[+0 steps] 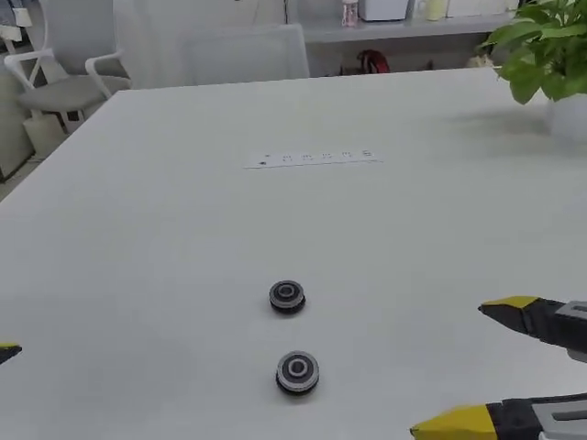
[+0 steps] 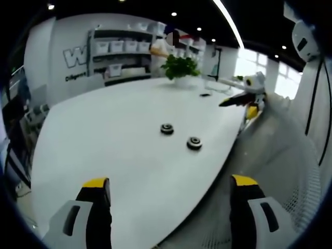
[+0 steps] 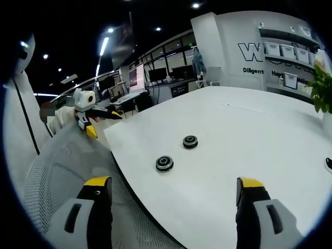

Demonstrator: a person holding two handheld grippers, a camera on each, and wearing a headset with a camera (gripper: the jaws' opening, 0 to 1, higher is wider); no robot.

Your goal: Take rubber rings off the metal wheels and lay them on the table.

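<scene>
- Right gripper and left gripper are both gaping wide with nothing held, out at either side.
- Near wheel and far wheel sit mid-table, slightly apart, rings on.
- I'd pin one hub and peel its ring with the other gripper.
- Shiny round metal, black rubber, smooth white top, so they'll probably slide.

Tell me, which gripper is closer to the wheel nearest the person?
Right. The right gripper sits open just right of the near wheel; the left gripper is well off to the wheel's left, farther away.
</scene>
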